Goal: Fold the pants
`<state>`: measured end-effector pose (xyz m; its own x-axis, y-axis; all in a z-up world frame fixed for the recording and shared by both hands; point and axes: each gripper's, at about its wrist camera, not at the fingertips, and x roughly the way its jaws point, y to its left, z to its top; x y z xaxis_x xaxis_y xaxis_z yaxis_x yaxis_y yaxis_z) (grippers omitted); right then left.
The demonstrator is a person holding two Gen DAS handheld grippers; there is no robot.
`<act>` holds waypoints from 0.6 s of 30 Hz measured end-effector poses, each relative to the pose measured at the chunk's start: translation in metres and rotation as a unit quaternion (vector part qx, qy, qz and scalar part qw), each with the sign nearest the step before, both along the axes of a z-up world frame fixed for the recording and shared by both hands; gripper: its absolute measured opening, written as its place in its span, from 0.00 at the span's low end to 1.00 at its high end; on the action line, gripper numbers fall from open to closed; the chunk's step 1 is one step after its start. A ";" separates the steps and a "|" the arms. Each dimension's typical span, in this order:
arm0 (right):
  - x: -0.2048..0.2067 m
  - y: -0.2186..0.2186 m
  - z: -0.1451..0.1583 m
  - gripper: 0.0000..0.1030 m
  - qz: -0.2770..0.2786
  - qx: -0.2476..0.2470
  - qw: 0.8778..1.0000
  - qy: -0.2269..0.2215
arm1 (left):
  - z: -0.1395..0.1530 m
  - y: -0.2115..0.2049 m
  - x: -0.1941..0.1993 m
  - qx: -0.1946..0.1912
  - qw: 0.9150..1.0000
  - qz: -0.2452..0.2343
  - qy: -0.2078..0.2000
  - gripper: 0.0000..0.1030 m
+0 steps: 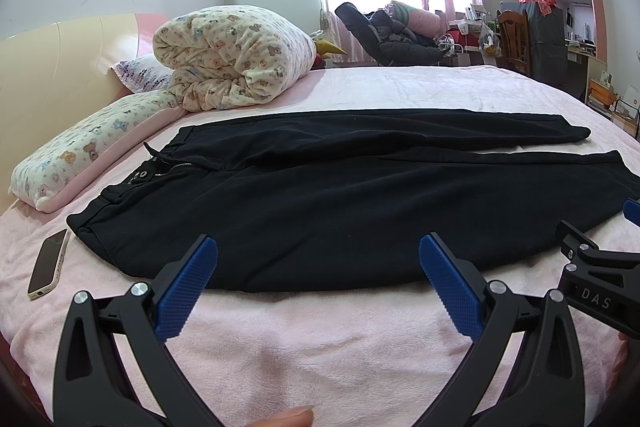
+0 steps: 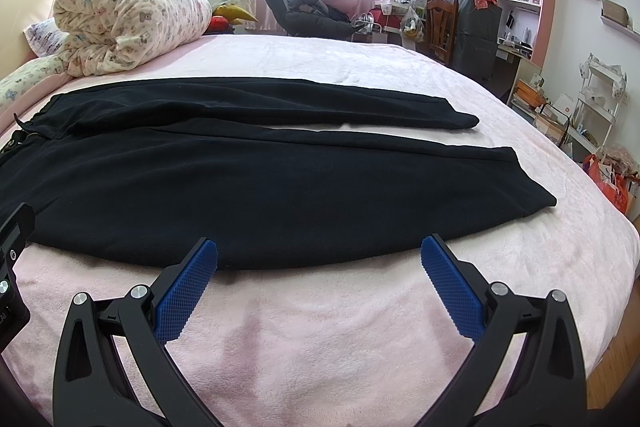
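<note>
Black pants (image 1: 320, 203) lie flat across the pink bed, waistband at the left, both legs stretched to the right and side by side; they also show in the right wrist view (image 2: 256, 179). My left gripper (image 1: 318, 251) is open and empty, hovering just before the near edge of the pants by the hip. My right gripper (image 2: 319, 251) is open and empty, just before the near leg's edge. The right gripper's body (image 1: 600, 267) shows at the right of the left wrist view.
A phone (image 1: 48, 263) lies on the pink blanket (image 1: 304, 347) left of the waistband. A rolled bear-print quilt (image 1: 232, 55) and pillows sit at the head of the bed. A chair, desk and shelves (image 2: 516, 7) stand beyond the bed's far right.
</note>
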<state>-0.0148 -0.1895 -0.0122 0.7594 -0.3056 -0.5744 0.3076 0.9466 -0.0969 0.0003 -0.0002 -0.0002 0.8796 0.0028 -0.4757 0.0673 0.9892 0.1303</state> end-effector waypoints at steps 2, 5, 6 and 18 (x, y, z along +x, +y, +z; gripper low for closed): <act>0.000 0.000 0.000 0.99 0.000 0.000 1.000 0.000 | 0.000 0.000 0.000 0.000 1.000 0.000 0.000 0.98; 0.000 0.000 0.000 0.99 0.000 0.000 1.000 0.000 | 0.000 0.000 0.000 0.000 1.000 0.000 0.000 0.98; 0.000 0.000 -0.001 0.99 0.000 0.000 1.000 0.001 | 0.000 0.000 0.000 0.000 1.000 0.000 0.000 0.98; -0.001 -0.001 -0.002 0.99 0.000 0.001 1.000 0.001 | 0.000 0.000 0.000 0.000 1.000 0.000 0.001 0.98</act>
<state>-0.0156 -0.1906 -0.0144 0.7579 -0.3048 -0.5768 0.3076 0.9467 -0.0960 0.0002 -0.0001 -0.0002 0.8790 0.0029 -0.4768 0.0673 0.9892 0.1302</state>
